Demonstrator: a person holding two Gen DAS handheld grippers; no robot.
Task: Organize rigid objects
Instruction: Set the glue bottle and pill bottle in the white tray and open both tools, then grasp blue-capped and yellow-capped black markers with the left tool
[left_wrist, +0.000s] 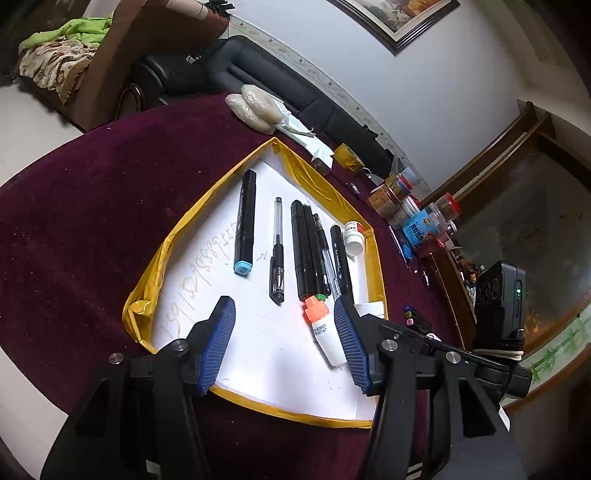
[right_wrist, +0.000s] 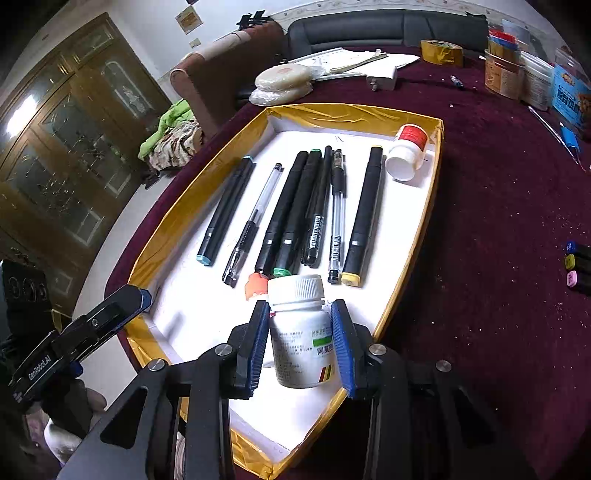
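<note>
Your right gripper (right_wrist: 299, 343) pinched white pill bottle (right_wrist: 301, 336) over near end of yellow-rimmed tray (right_wrist: 413, 258). Small orange-capped bottle (left_wrist: 325, 330) lay just ahead, in its way (between your left gripper's (left_wrist: 284, 341) spread, empty pads, unpinched). Beyond: row of markers and pens (right_wrist: 295, 210), red-labelled bottle (right_wrist: 406, 151) on its side in far corner. Three markers (right_wrist: 576, 266) lay outside on maroon cloth (right_wrist: 498, 206).
</note>
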